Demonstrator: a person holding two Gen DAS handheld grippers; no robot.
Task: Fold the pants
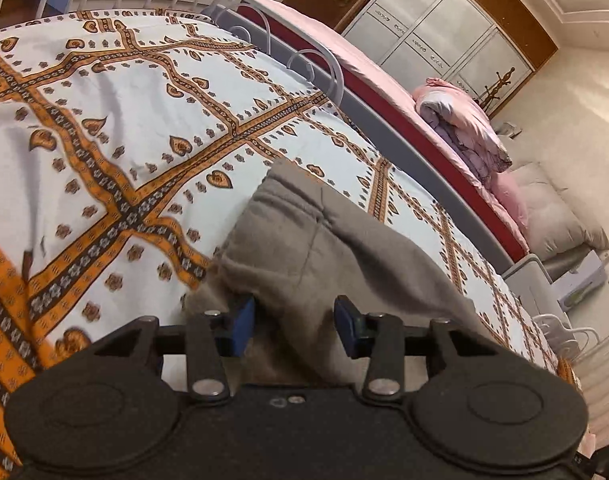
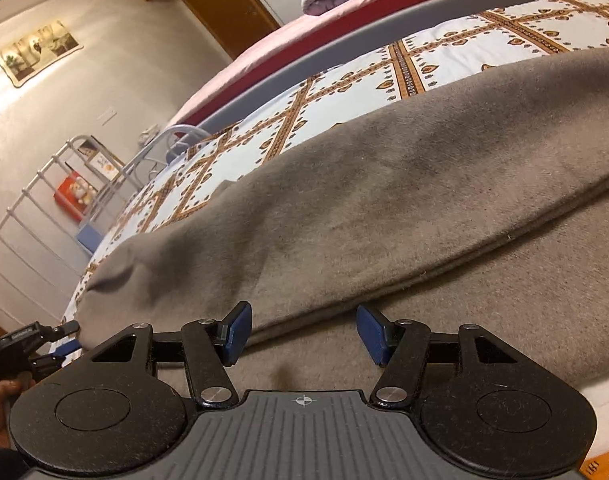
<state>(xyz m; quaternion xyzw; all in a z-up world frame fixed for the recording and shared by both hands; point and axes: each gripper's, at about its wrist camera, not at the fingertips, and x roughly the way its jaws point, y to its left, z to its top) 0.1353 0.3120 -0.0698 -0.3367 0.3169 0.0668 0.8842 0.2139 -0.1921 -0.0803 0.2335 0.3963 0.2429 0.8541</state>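
Grey-brown fleece pants (image 1: 304, 240) lie on a bed with a white and orange patterned sheet (image 1: 124, 120). In the left wrist view my left gripper (image 1: 294, 326) is open, its blue pads on either side of a raised fold at the pants' near end. In the right wrist view the pants (image 2: 384, 200) lie doubled over, one layer's edge running across the other. My right gripper (image 2: 302, 334) is open just above that edge, holding nothing. The left gripper (image 2: 64, 338) shows at the far left, at the pants' end.
A second bed with pink bedding (image 1: 456, 120) stands alongside, beyond a grey rail (image 1: 384, 120). A white metal bed frame (image 2: 32, 208) is at the foot. A wardrobe (image 1: 444, 32) stands against the far wall.
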